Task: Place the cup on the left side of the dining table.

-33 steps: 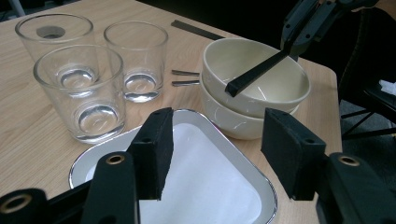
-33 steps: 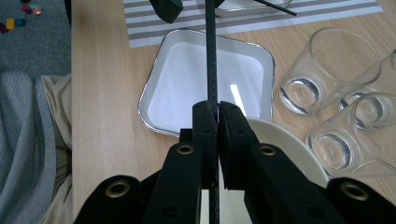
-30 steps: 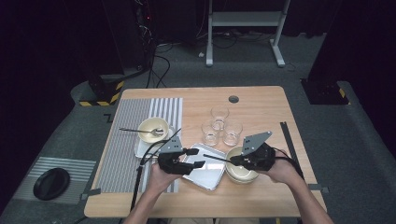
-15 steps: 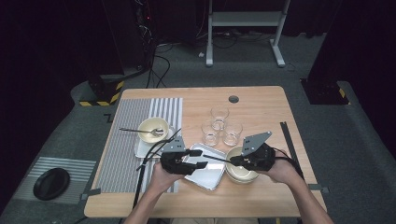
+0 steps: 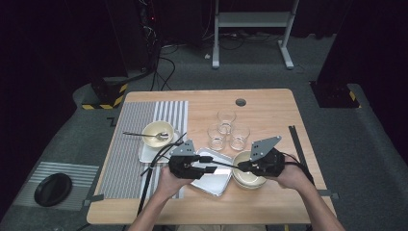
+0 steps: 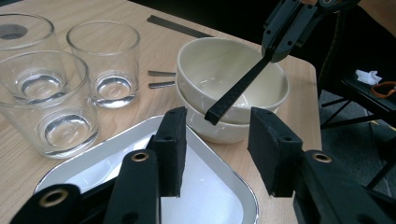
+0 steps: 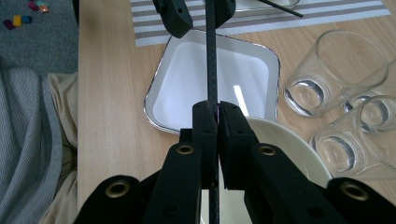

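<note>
**Black strip passed between two grippers over a tray**

Counted in the high view: three clear drinking glasses (image 5: 225, 129) clustered at centre, two cream bowls stacked (image 5: 249, 175) at lower right of the wooden table (image 5: 269, 103), one more cream bowl with a spoon (image 5: 156, 133) left of centre on a striped grey placemat (image 5: 126, 144), and one shiny rectangular metal tray (image 5: 214, 179) at lower centre.

Two forearms enter from the bottom edge. The left gripper (image 5: 207, 166) sits at the tray's left edge, pointing right; the right gripper (image 5: 240, 166) sits above the stacked bowls, pointing left. They face each other, nearly level.

The right gripper is clamped tight on a thin flat black strip (image 7: 211, 60) (a narrow woven-looking bar), which reaches out across the tray. In the left gripper view the strip's free tip (image 6: 224, 105) hangs between the left gripper's pads (image 6: 173, 149) with a gap on each side. Those jaws have just been closing and stand apart, not yet pressing the strip.

Compared with a second ago, the left gripper has edged slightly toward the right one; the right gripper has kept its place.
</note>
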`<action>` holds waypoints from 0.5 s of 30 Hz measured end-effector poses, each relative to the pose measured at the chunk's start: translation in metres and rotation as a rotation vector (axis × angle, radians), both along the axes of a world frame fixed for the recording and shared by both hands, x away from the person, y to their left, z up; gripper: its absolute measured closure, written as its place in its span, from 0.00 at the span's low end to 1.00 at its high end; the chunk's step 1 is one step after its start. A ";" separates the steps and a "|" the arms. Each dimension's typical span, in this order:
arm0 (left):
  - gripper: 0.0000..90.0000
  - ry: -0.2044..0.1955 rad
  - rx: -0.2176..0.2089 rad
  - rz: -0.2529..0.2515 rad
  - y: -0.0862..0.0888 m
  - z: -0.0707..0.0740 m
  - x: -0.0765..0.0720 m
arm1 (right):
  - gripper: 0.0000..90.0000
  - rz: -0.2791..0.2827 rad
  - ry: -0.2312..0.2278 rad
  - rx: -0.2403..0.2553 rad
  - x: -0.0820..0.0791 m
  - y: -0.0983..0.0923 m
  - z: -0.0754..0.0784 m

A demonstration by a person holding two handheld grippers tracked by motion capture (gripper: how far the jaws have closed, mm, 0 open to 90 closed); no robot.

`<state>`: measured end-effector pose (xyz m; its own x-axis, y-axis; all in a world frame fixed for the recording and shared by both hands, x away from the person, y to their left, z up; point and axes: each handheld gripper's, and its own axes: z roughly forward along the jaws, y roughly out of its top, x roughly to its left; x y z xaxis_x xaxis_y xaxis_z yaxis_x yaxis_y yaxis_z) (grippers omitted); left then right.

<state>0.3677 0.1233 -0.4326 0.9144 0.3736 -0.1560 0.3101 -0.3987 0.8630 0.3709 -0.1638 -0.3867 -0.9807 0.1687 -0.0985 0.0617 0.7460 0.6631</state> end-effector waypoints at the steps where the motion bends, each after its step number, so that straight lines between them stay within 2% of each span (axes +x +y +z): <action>1: 0.64 0.000 0.000 -0.003 0.000 0.000 0.000 | 0.95 -0.005 0.007 -0.001 -0.001 0.000 0.000; 5: 0.66 -0.004 -0.001 -0.009 -0.001 0.001 0.000 | 0.95 0.013 -0.004 -0.004 0.000 0.001 0.000; 7: 0.67 0.008 -0.003 -0.004 -0.002 0.001 -0.001 | 0.95 0.014 -0.002 -0.003 0.000 0.002 0.000; 8: 0.67 -0.004 0.004 -0.019 -0.002 0.001 0.000 | 0.95 0.006 0.009 -0.003 -0.001 0.002 0.000; 11: 0.69 0.020 -0.012 -0.013 -0.004 0.001 -0.002 | 0.95 0.016 0.005 -0.001 -0.001 0.003 0.000; 15: 0.71 0.000 -0.002 -0.044 -0.005 0.001 0.000 | 0.95 0.031 -0.002 -0.003 -0.001 0.003 0.000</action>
<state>0.3675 0.1187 -0.4311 0.9297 0.3331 -0.1569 0.2928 -0.4103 0.8637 0.3700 -0.1606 -0.3863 -0.9852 0.1381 -0.1011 0.0372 0.7495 0.6610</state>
